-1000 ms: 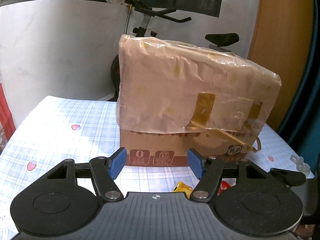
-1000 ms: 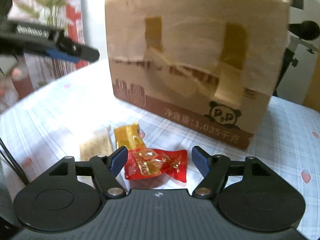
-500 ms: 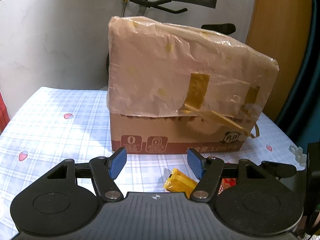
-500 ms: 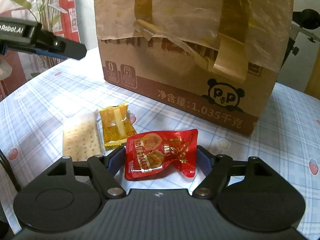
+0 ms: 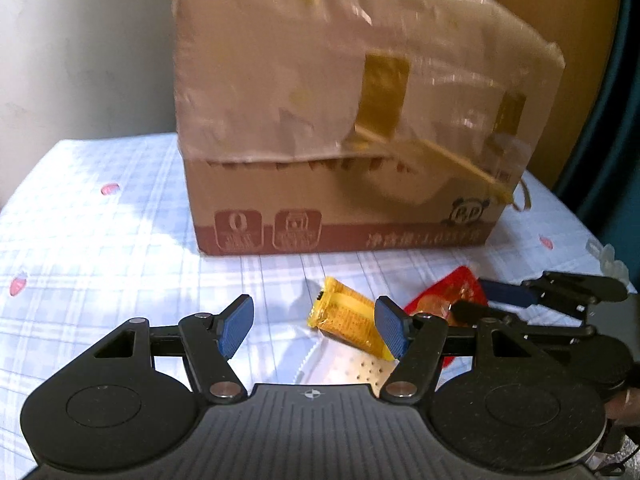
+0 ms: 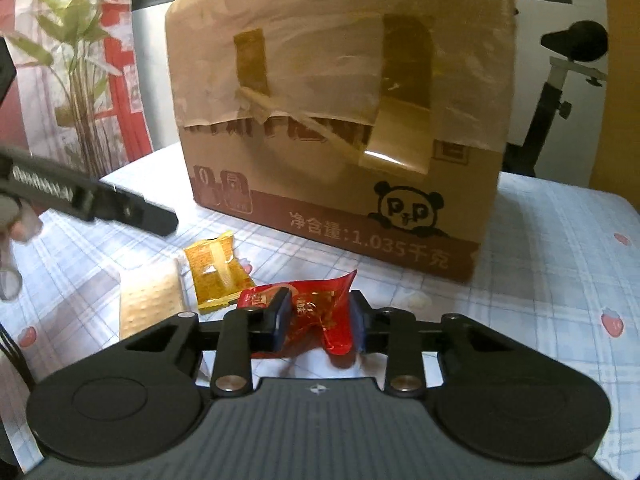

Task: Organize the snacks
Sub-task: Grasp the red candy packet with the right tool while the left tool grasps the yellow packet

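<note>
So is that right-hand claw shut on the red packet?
Shut: the right gripper has both pads pressed against the crinkled red snack packet.

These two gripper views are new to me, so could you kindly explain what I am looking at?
There is no robot here: a person holds a two-finger gripper in each hand, and a fisheye camera on each looks forward along its fingers. One picture comes from the left gripper, which is open and holds nothing. The other comes from the right gripper, which has its blue pads closed on a red snack. On the checked tablecloth lie a yellow snack and a pale cracker pack, side by side. Behind them stands a taped cardboard box with a panda logo.
</note>
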